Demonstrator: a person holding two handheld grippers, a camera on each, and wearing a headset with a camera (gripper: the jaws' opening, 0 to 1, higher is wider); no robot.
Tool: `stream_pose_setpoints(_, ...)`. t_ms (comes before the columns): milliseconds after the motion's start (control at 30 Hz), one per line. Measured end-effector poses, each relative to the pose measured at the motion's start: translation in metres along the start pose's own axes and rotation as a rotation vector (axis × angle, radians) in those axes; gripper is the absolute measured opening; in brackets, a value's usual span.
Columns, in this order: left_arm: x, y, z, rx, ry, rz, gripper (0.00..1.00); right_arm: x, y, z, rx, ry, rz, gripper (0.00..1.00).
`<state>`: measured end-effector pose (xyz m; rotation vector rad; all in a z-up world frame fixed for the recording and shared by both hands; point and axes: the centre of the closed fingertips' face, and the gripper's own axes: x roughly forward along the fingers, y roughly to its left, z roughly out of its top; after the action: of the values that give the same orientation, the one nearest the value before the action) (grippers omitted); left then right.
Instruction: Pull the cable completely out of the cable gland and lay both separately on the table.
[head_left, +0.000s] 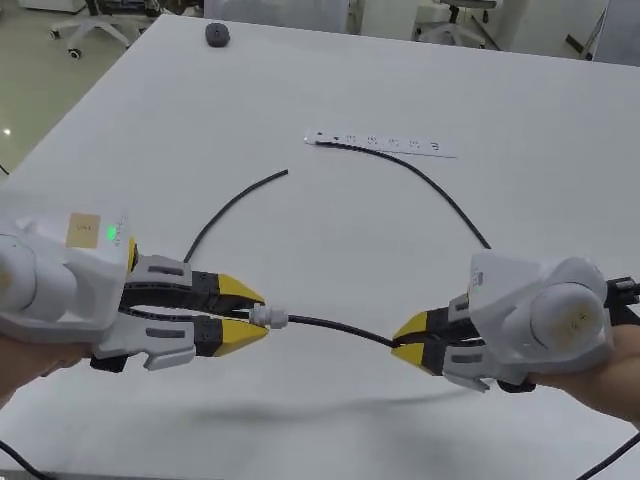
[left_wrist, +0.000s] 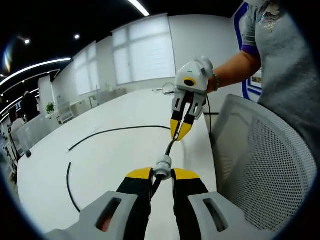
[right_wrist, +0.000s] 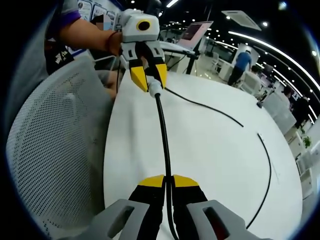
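A white cable gland (head_left: 266, 318) sits on a black cable (head_left: 340, 328) held above the white table (head_left: 330, 90). My left gripper (head_left: 256, 317) is shut on the gland (left_wrist: 162, 167), which pokes out between its yellow jaws. My right gripper (head_left: 402, 340) is shut on the cable (right_wrist: 165, 150) a short way to the right. The stretch of cable between them runs nearly straight. Past the gland, one cable end (head_left: 235, 205) curves back across the table. From the right gripper the cable (head_left: 440, 195) arcs away to the far side.
A white strip with markings (head_left: 380, 145) lies flat beyond the cable. A small dark round object (head_left: 217, 34) rests near the far table edge. A mesh chair back (left_wrist: 265, 160) stands close to the near edge. Office chairs and people are in the background.
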<state>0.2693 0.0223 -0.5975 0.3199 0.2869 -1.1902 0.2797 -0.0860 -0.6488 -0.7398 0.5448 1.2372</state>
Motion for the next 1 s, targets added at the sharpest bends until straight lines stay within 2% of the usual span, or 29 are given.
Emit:
stream_pose_setpoints(133, 0.002, 0.002, -0.003, -0.006, 0.019, 0.011, 0.15, 0.001, 0.000, -0.001, 0.014, 0.011, 0.001, 0.00)
stream_pose_setpoints(200, 0.003, 0.003, -0.006, -0.011, 0.031, 0.016, 0.15, 0.001, 0.002, 0.005, 0.019, -0.010, 0.011, 0.04)
stream_pose_setpoints(300, 0.006, 0.003, -0.008, -0.014, 0.046, 0.017, 0.15, 0.001, 0.005, 0.022, 0.031, -0.051, 0.016, 0.11)
stream_pose_setpoints(367, 0.008, 0.002, -0.008, -0.014, 0.049, 0.014, 0.15, 0.001, 0.009, 0.040, 0.019, -0.088, 0.022, 0.10)
stream_pose_setpoints(400, 0.008, 0.001, -0.007, -0.012, 0.049, 0.012, 0.15, 0.001, 0.011, 0.055, 0.008, -0.125, 0.022, 0.11)
stream_pose_setpoints(533, 0.012, 0.000, -0.004, -0.005, 0.049, 0.005, 0.15, 0.004, 0.014, 0.082, -0.035, -0.162, 0.025, 0.10)
stream_pose_setpoints(600, 0.013, -0.001, -0.003, -0.001, 0.048, 0.001, 0.15, 0.007, 0.017, 0.090, -0.054, -0.168, 0.037, 0.10)
stream_pose_setpoints(767, 0.014, -0.002, 0.001, 0.005, 0.039, -0.004, 0.15, 0.014, 0.017, 0.093, -0.090, -0.154, 0.040, 0.09)
stream_pose_setpoints(1000, 0.015, -0.005, 0.003, 0.009, 0.036, -0.013, 0.15, 0.015, 0.014, 0.092, -0.102, -0.140, 0.036, 0.08)
